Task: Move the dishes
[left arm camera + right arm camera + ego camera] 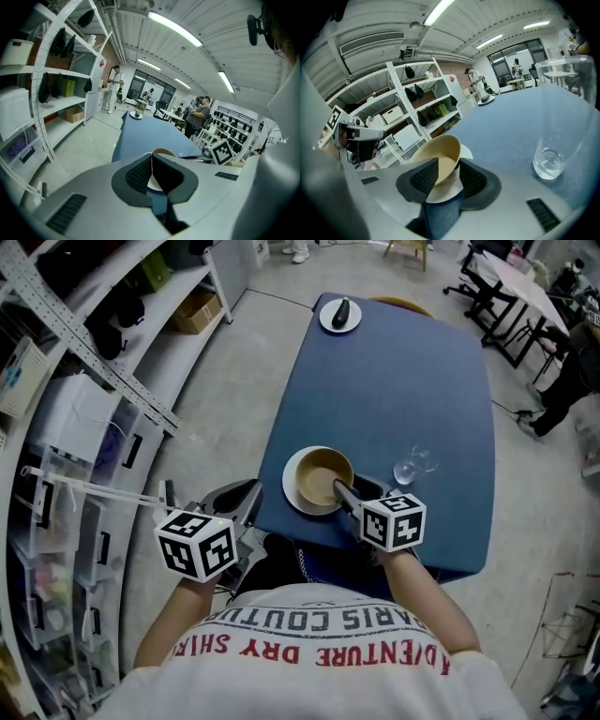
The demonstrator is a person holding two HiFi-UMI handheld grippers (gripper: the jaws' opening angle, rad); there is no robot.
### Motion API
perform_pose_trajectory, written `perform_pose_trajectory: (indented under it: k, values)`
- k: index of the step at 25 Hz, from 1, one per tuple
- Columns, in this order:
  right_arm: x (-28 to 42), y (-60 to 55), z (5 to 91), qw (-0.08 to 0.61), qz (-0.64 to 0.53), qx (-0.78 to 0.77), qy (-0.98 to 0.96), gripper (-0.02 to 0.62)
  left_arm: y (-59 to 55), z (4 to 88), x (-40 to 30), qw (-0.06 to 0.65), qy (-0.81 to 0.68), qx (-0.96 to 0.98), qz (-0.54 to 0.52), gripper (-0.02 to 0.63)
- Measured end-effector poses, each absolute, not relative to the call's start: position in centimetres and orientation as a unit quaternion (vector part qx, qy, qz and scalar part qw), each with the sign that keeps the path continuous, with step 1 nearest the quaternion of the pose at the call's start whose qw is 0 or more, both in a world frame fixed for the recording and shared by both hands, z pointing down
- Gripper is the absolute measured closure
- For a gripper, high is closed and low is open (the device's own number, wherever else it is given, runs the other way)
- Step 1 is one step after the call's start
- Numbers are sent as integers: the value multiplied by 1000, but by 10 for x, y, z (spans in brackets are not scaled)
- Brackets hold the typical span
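Bowl (323, 474) pinched by the rim, right at the blue counter's (394, 381) near edge

Head view: it sits on its plate (292, 488), glass (412, 465) just right; I reckon that thin rim grip could slip or tip the bowl. Left gripper view: left hand-held gripper (152, 157) pressed together, empty, beside shelving (51, 93) over grey floor (79, 145). Right gripper view: right hand-held gripper (449, 164) pinching the bowl's wall.

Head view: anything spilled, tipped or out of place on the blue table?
Nothing stands out. The tan bowl sits upright on its white plate, its rim between the jaws of the right gripper; the glass stands upright beside it, and the far plate lies flat. No spill shows on the table.
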State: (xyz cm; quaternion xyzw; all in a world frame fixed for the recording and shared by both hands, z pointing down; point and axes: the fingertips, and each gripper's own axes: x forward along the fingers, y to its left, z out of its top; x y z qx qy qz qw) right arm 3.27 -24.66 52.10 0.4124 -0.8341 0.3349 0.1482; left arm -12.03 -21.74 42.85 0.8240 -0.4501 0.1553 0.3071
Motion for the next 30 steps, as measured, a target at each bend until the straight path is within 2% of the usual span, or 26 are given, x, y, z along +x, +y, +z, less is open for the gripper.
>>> perform_pose_trajectory:
  k: [3, 6, 18, 30]
  values:
    - [39, -248, 523, 148, 338, 428, -825, 513, -215, 432, -119, 312, -450, 822, 155, 578]
    - [42, -249, 524, 151, 334, 435, -823, 542, -213, 434, -118, 314, -448, 822, 156, 577]
    - [44, -249, 512, 140, 334, 424, -830, 563, -209, 439, -114, 317, -451, 820, 154, 578]
    - [80, -233, 469, 130, 299, 433, -840, 563, -200, 431, -90, 306, -433, 835, 144, 578]
